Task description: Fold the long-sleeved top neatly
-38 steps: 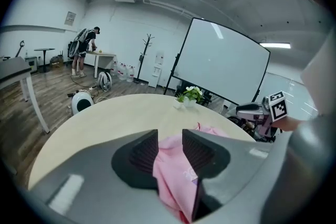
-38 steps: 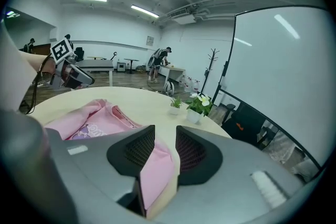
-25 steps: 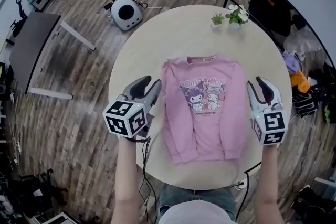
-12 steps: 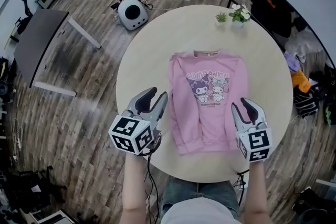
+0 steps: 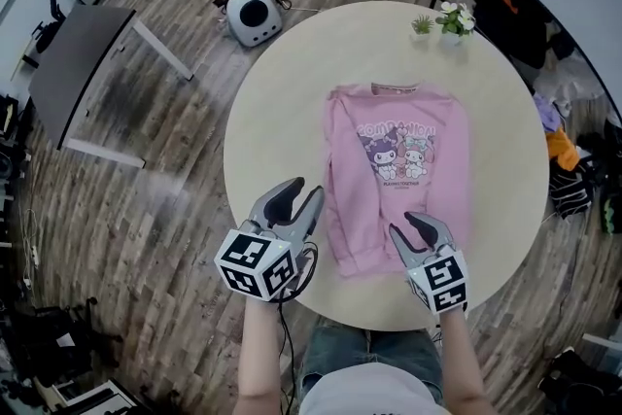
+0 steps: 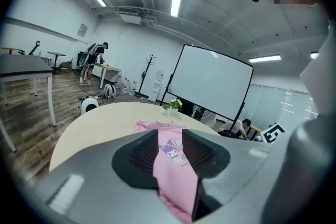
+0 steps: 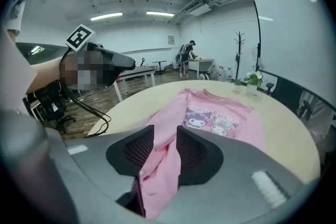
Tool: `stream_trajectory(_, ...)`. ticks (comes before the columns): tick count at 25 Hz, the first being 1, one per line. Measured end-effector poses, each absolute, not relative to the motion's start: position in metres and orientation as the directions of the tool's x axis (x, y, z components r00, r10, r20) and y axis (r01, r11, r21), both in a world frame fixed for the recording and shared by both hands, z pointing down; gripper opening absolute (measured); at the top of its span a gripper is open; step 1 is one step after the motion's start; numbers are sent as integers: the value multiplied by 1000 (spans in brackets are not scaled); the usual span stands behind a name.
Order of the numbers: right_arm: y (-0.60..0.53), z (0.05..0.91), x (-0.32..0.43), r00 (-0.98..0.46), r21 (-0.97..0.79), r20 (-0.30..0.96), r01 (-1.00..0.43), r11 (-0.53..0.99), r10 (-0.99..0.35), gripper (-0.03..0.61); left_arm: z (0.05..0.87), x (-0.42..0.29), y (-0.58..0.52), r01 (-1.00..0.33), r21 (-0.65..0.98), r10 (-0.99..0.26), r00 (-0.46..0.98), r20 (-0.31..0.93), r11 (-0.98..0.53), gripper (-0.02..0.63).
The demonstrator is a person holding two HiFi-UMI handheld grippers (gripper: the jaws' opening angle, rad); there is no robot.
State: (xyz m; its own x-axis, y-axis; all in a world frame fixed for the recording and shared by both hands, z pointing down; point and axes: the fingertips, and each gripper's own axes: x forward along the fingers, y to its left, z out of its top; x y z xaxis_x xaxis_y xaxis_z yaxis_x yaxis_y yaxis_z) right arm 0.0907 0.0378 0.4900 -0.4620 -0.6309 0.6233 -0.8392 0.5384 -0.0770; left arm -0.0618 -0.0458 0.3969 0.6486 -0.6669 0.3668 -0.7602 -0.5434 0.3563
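A pink long-sleeved top (image 5: 398, 175) with a cartoon print lies flat on the round beige table (image 5: 272, 121), collar away from me. My left gripper (image 5: 297, 198) hovers just left of the top's lower left edge. Its jaws stand apart, and the top (image 6: 169, 152) shows through the gap. My right gripper (image 5: 420, 230) is over the hem at the lower right. Its jaws have just been opening a little; wrinkled pink cloth (image 7: 164, 157) lies in the gap, and the pads do not press on it.
Two small potted plants (image 5: 443, 18) stand at the table's far edge. A white round device (image 5: 251, 12) with cables sits on the wood floor beyond the table. A dark desk (image 5: 83, 63) is at the left, bags and clothes (image 5: 569, 151) at the right.
Both grippers have drawn back toward me along the top's sides. The right one came down and inward from beside the right sleeve to above the hem. The top itself has not shifted.
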Motion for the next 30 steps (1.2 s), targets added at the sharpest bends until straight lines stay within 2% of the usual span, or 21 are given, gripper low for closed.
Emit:
stream_trajectory(5,62,530,67,-498,-180,683,-824,537,-534,186,402,-74,-39,-764,384,-678,641,361,-518,143)
stream_trajectory(14,66,575,63,-448,-207,771,-848,488,-453,185,405,-96,-34,-769,397,-689,633,354,-502,143)
stream_trajectory(20,67,587,57,-426,-208,801,-857,471,-422,118,406,-110,-32,-771,407,-699,627,345,-491,143)
stream_trajectory(23,66,582,55,-422,-210,796,-864,457,-433,53,406,-111,-34,-765,408,-699,633,335,-498,143)
stream_trajectory(30,47,514,42,-480,-204,706,-842,500,-520,46,385,-113,-38,-764,390,-717,632,294,-514,143)
